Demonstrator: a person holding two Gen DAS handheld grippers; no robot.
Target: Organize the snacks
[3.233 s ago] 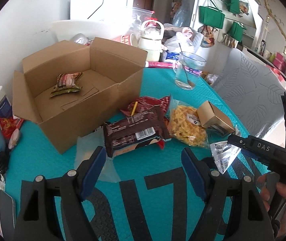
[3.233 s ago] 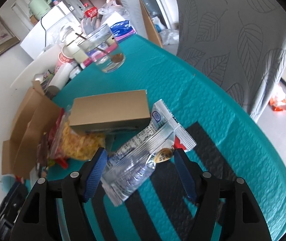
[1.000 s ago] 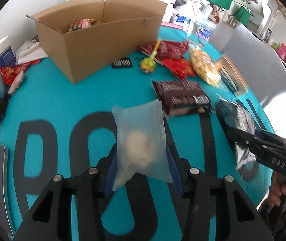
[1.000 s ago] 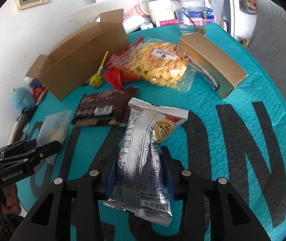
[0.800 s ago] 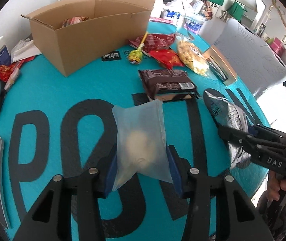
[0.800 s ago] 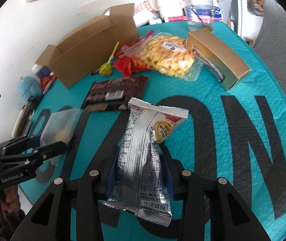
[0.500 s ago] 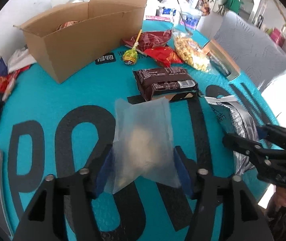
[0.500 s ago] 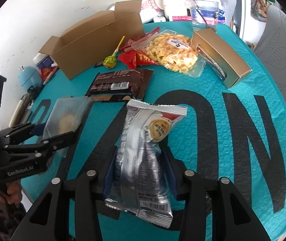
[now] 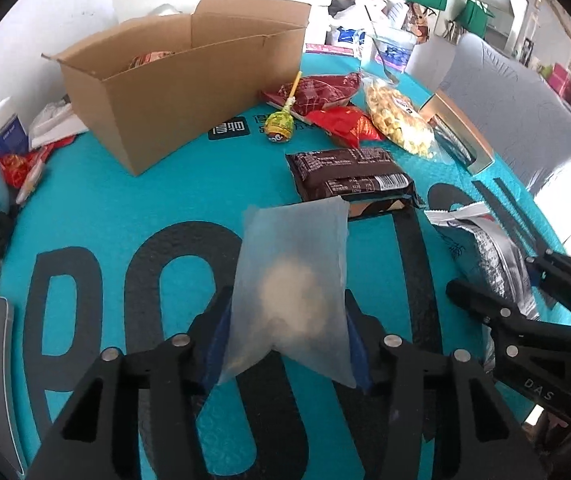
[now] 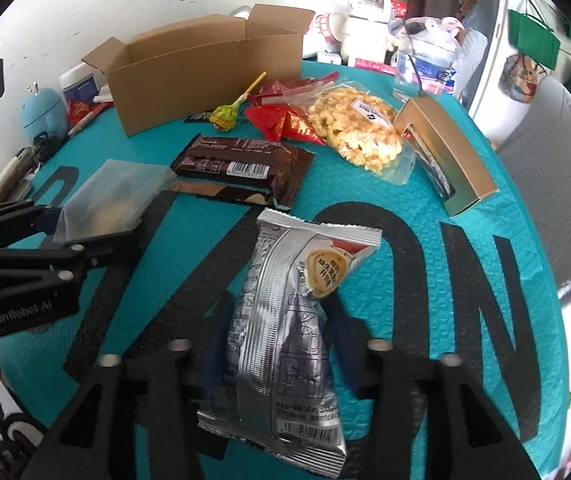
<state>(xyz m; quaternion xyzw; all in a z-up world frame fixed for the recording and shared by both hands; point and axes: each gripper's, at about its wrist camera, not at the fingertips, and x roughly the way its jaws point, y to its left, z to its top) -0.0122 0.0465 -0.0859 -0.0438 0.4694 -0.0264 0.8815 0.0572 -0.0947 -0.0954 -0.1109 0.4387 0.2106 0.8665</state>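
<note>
My left gripper (image 9: pixel 285 332) is shut on a frosted clear pouch (image 9: pixel 291 280) with a pale snack inside, held above the teal mat. My right gripper (image 10: pixel 275 332) is shut on a silver foil packet (image 10: pixel 285 320), also lifted; it shows at the right of the left wrist view (image 9: pixel 485 248). An open cardboard box (image 9: pixel 173 80) stands at the back left with a red snack inside. On the mat lie a dark brown chocolate pack (image 9: pixel 349 176), a lollipop (image 9: pixel 279 130), red packets (image 9: pixel 341 120) and a bag of yellow puffs (image 9: pixel 397 120).
A gold box (image 10: pixel 445 156) lies at the right. A glass with a spoon (image 10: pixel 413 68), a white kettle (image 10: pixel 365 36) and bags crowd the back. A grey chair (image 10: pixel 557 160) stands at the right edge. A blue jar (image 10: pixel 43 112) and pens sit at the left.
Both grippers closed on their snacks, lifted them off the mat and drew back from the box. In the last second both views shifted slightly, with the snacks still held.
</note>
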